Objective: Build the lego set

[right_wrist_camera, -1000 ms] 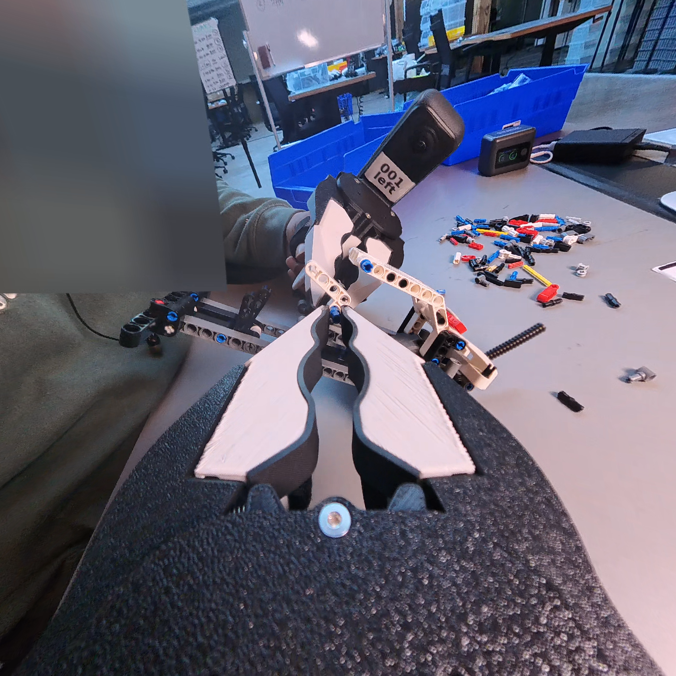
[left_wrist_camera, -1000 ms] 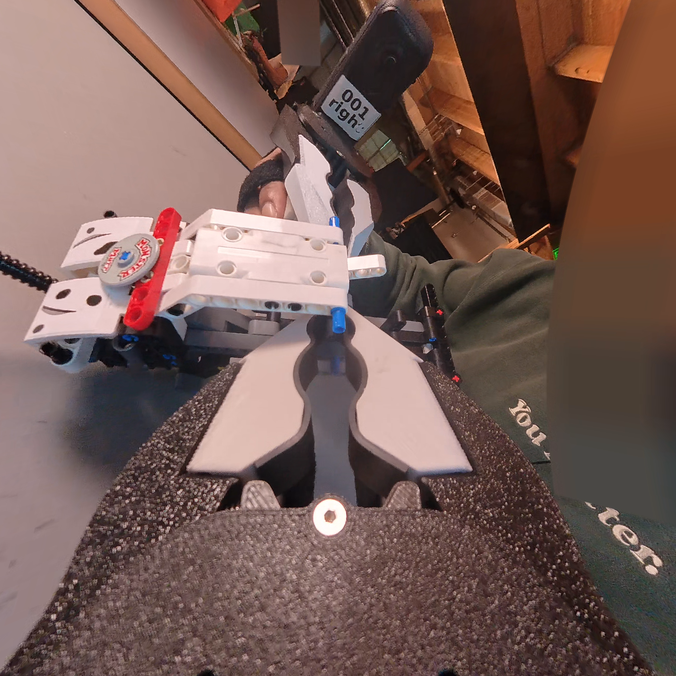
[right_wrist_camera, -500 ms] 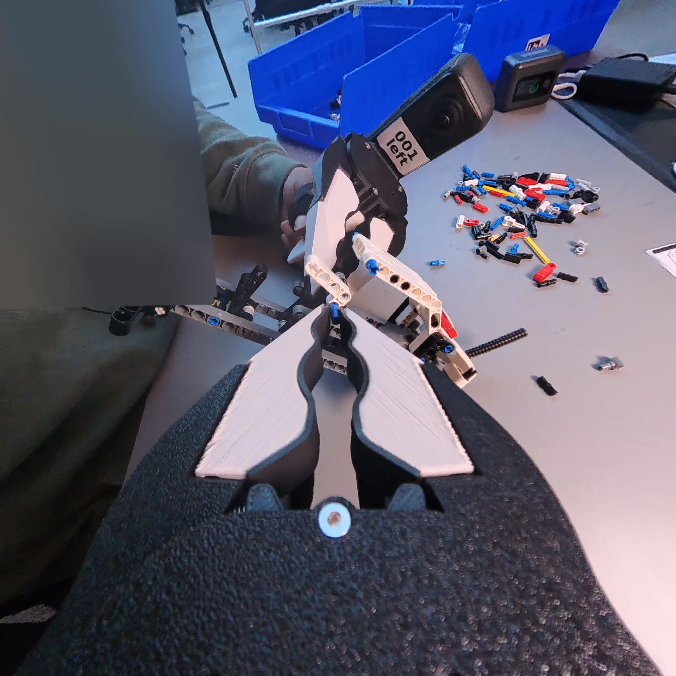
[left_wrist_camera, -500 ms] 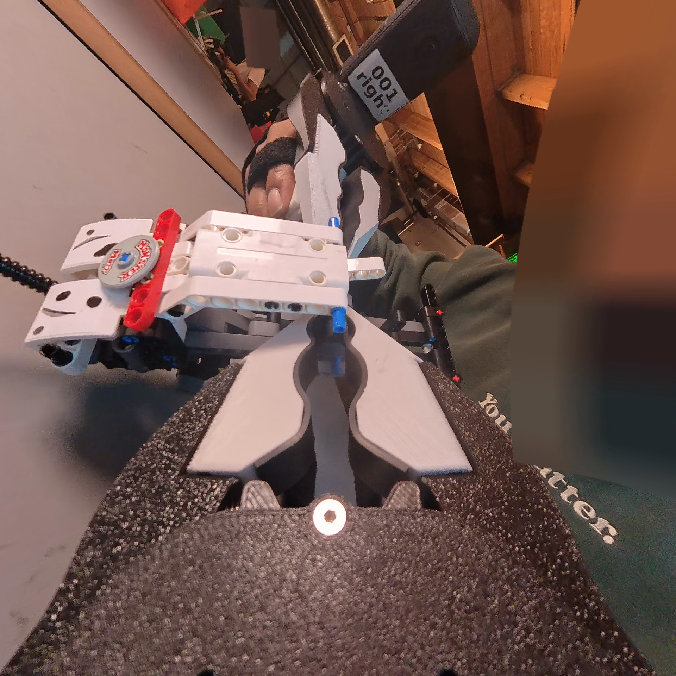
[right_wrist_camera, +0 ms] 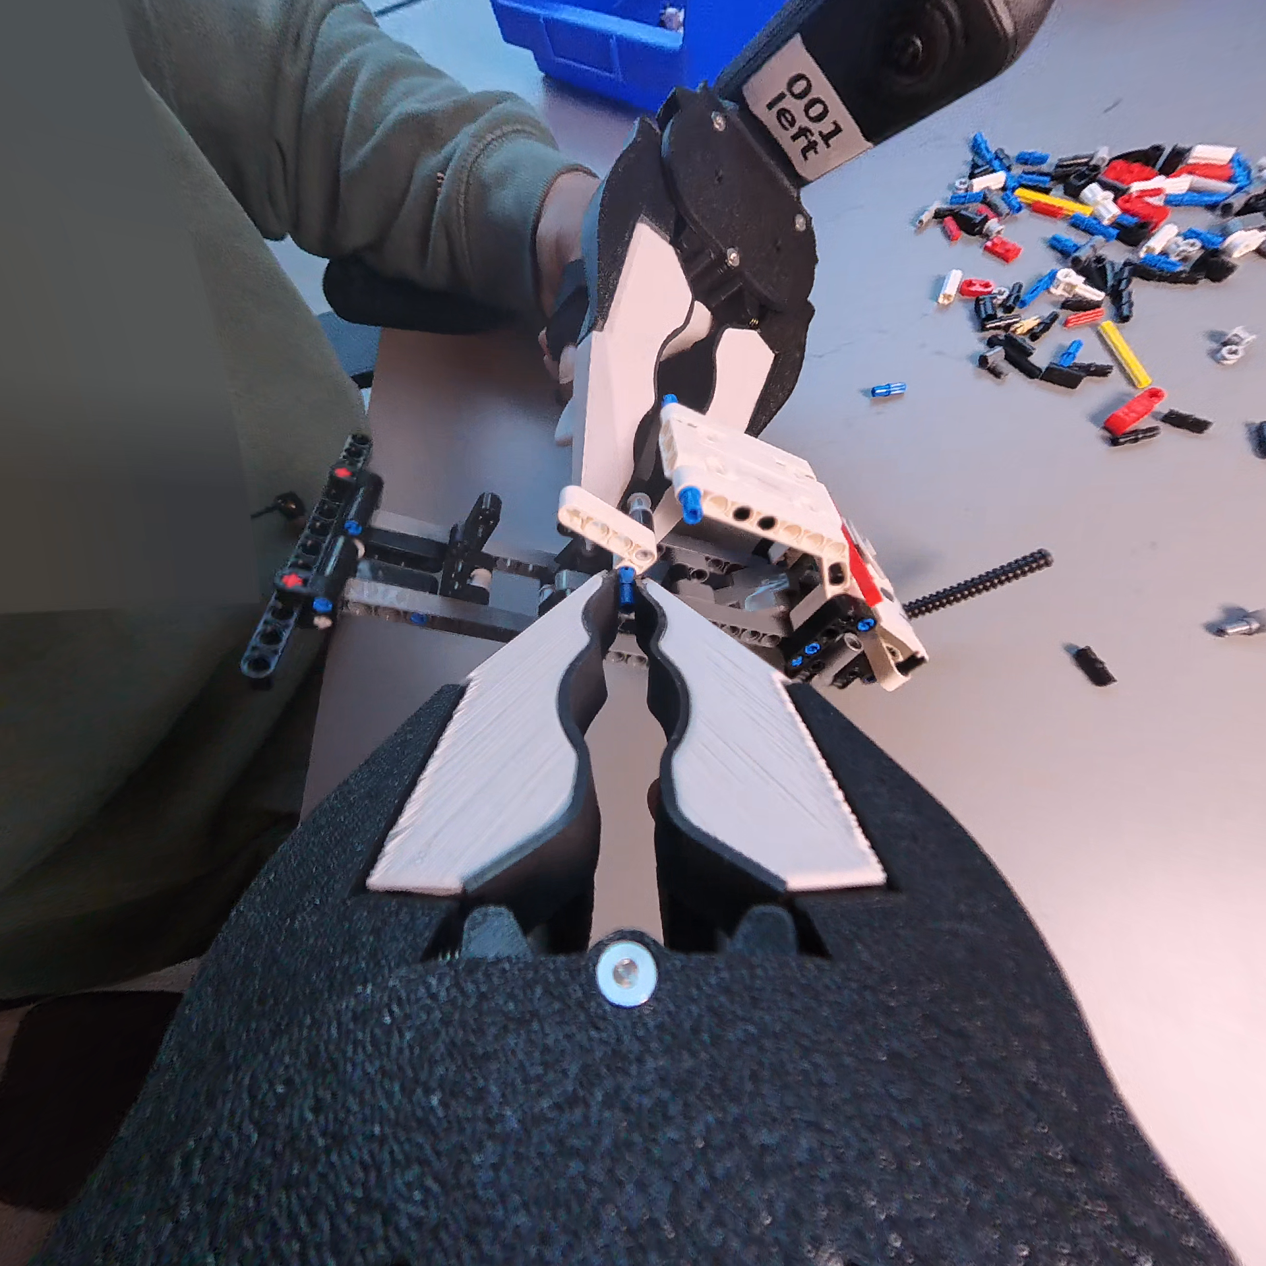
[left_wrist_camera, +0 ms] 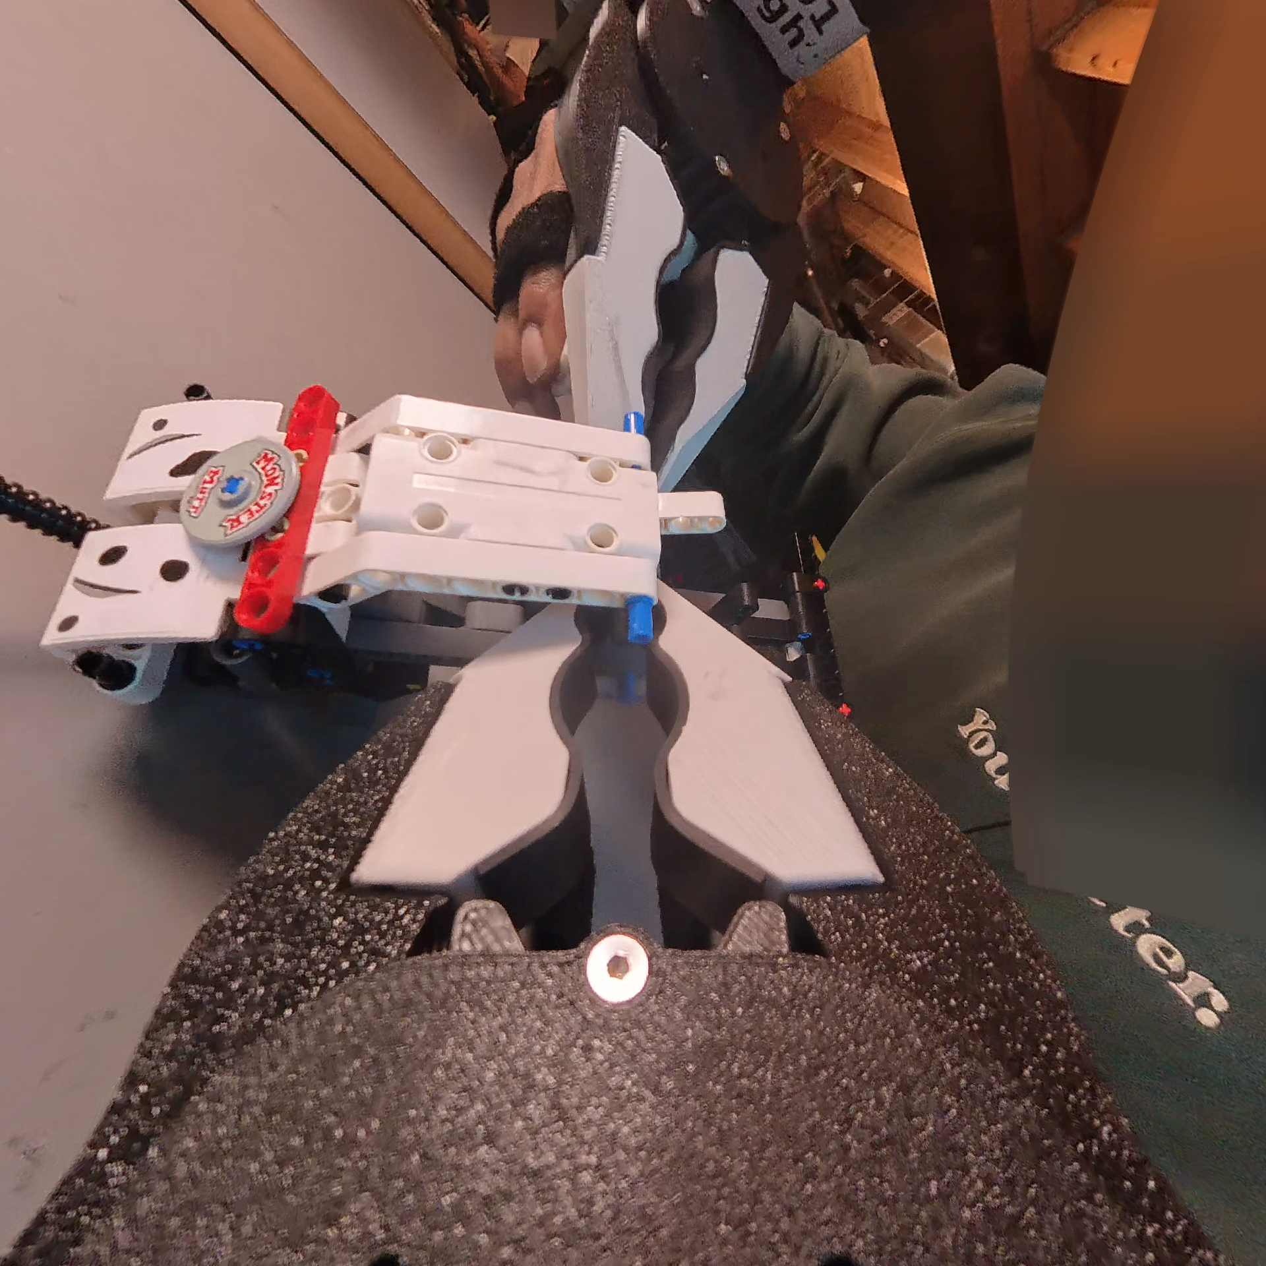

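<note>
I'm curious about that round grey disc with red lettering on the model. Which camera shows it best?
The left wrist view: the round grey disc faces the camera, beside the red beam on the white panels. In the right wrist view the model is turned away, so only a sliver of red shows and the disc is hidden.

The lego model (left_wrist_camera: 507, 500) is glossy white, red and black plastic. Beneath it the bench (right_wrist_camera: 1027, 788) looks smooth, matt grey. Gripper fingers (right_wrist_camera: 753, 767) show ridged, printed white plastic above a rough, grainy black housing (right_wrist_camera: 616, 1130) with one shiny metal screw (right_wrist_camera: 625, 973).
</note>
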{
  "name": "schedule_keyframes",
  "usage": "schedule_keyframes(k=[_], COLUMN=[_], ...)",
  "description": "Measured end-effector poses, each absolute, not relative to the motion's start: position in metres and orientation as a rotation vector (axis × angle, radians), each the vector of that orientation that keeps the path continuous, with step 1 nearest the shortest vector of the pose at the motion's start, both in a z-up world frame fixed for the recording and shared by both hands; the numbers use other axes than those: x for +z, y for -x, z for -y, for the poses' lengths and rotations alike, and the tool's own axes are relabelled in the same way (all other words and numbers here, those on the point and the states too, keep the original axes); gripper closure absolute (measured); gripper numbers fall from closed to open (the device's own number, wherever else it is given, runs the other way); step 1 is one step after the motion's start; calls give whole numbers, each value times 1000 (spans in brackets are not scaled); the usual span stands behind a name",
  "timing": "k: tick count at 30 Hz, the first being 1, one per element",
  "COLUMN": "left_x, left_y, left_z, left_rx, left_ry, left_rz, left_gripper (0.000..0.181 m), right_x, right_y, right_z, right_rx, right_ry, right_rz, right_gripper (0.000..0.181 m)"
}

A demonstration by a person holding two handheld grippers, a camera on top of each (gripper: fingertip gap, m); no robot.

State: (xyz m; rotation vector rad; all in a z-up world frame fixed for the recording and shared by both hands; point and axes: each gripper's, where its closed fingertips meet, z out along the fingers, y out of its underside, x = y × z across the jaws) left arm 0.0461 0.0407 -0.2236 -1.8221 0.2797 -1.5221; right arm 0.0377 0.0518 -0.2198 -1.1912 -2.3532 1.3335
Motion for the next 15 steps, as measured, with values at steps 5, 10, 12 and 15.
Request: schedule_keyframes(k=[5,10,12,15], left_x=[-227,-227,-224,-223], left_y=[-49,-47,-44,-38], left_z=[-42,-39,-41,-41], left_rx=[-1444,-1394,-1401,-1373], left_ry=[1878,1876,1858,1846], left_rz=[-323,-352,-333,-333], left_gripper=[176,175,175,175], right_x=[-223,-220,-216,-211], right_y=[-39,-36,-34,-36], right_z=[-50,-49,-52,-58], right_rx=[1281,1469,1519,1568], right_ry=[1209,1318,1297,1279], right_rz=[2430,2281,2186,2067], right_gripper=[179,176,175,168])
